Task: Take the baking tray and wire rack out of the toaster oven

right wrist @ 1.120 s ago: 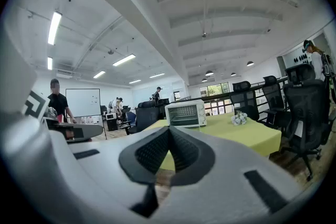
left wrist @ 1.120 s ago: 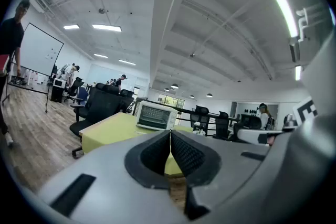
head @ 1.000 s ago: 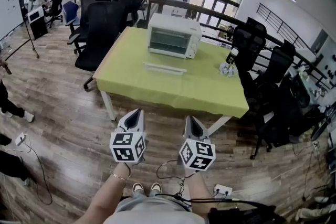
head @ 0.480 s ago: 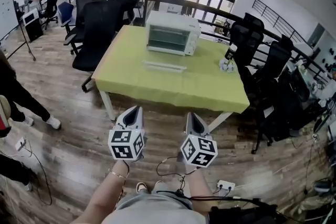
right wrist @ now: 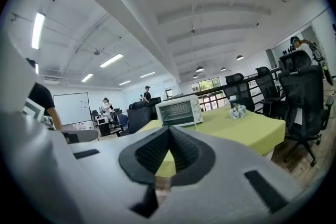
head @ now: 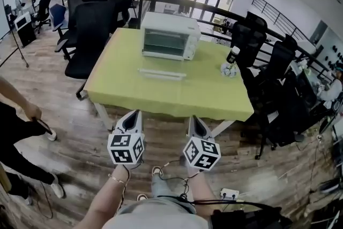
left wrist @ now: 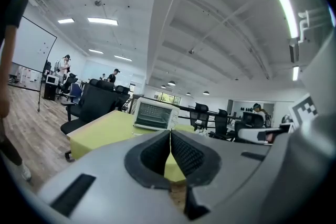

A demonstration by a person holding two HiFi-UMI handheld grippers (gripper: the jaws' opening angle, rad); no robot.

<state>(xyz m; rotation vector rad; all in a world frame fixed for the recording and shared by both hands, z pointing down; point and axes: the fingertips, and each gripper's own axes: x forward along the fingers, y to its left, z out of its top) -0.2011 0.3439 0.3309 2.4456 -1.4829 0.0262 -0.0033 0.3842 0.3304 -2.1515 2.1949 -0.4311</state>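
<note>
My left claw and right claw, both closed on nothing since there's nothing to grip yet, aim at the toaster oven, well short of it. The baking tray and wire rack are unseen, presumably behind its shut door.

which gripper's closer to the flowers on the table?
Right. The right gripper is short of the table, with the flowers ahead and slightly to its right. The left gripper is beside it, further left, also short of the table.
</note>
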